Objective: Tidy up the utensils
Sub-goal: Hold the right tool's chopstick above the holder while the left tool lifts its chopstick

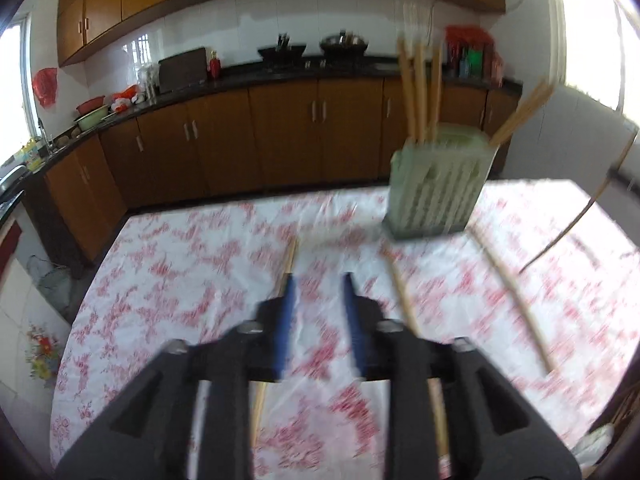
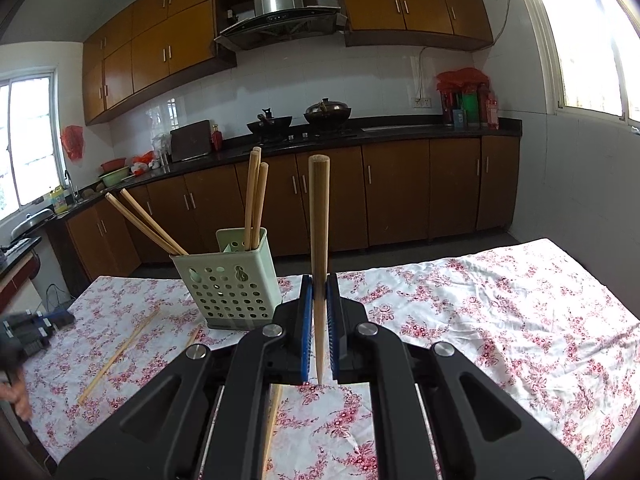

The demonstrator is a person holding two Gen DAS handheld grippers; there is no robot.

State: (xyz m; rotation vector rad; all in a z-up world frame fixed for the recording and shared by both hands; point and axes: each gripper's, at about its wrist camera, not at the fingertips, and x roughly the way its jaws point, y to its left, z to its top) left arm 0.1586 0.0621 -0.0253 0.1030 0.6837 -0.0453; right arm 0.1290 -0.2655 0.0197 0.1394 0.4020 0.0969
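Observation:
A pale green perforated utensil holder (image 2: pixel 228 280) stands on the floral tablecloth (image 2: pixel 480 320), with several wooden chopsticks (image 2: pixel 254 196) in it, some upright and two leaning left. My right gripper (image 2: pixel 319 280) is shut on one chopstick (image 2: pixel 319 220), held upright just right of the holder. In the blurred left wrist view, my left gripper (image 1: pixel 320 280) is open above the cloth with nothing between its blue pads. The holder (image 1: pixel 436 188) is ahead and to its right. Loose chopsticks (image 1: pixel 400 292) lie on the cloth around the left gripper, and one (image 1: pixel 290 256) runs under its left finger.
More loose chopsticks (image 2: pixel 120 356) lie on the table's left part, near the left gripper (image 2: pixel 36 328) and a hand (image 2: pixel 16 396). The table's far edge (image 1: pixel 240 204) faces brown kitchen cabinets (image 2: pixel 400 192) and a counter with woks (image 2: pixel 328 114). A thin dark curved rod (image 1: pixel 560 240) shows at right.

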